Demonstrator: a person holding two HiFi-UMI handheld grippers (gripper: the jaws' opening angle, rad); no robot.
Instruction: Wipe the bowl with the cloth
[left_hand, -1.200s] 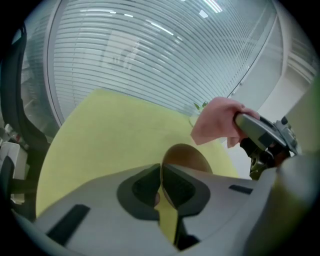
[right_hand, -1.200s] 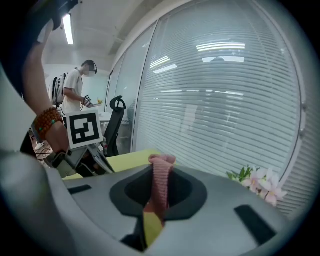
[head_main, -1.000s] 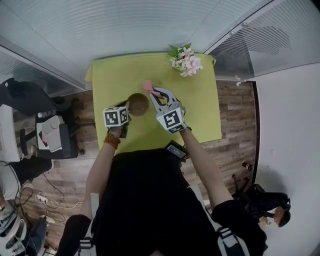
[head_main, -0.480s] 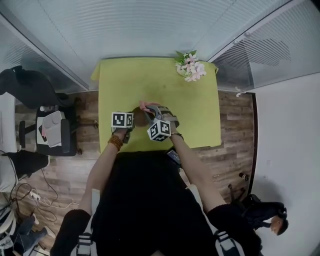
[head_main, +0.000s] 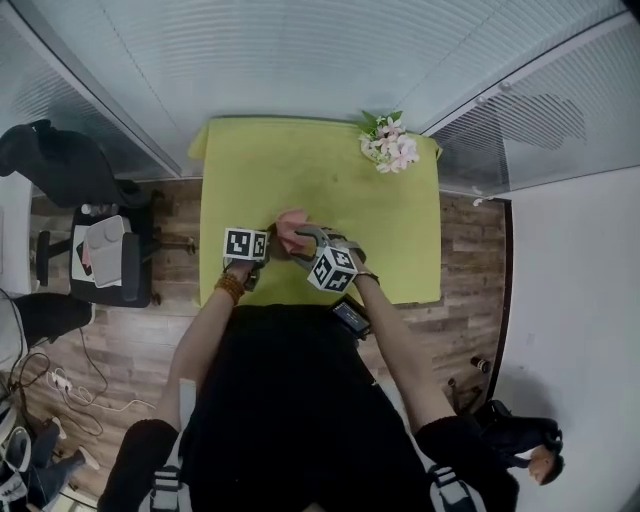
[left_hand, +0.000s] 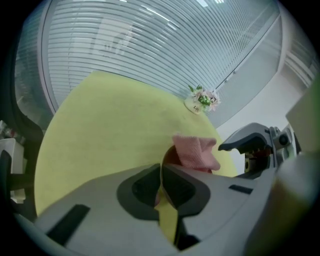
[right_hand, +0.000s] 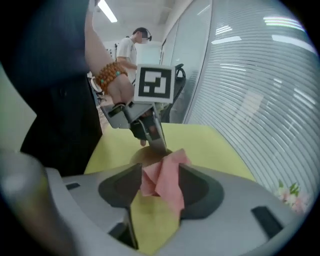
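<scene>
Pink cloth loose between right tool's just-opened jaws; left tool clenched on bowl

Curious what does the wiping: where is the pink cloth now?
Head view: the pink cloth sits over the brown bowl, near the yellow table's front edge.

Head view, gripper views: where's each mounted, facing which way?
Head view: on the person's head, steeply down at the yellow table; both forearms, left tongs and right tongs show.
Left gripper view: on the left tongs, along jaws shut on the bowl rim.
Right gripper view: on the right tongs, facing the person; jaws just opened, cloth between them.
Shared: both gripper views show the cloth.
</scene>
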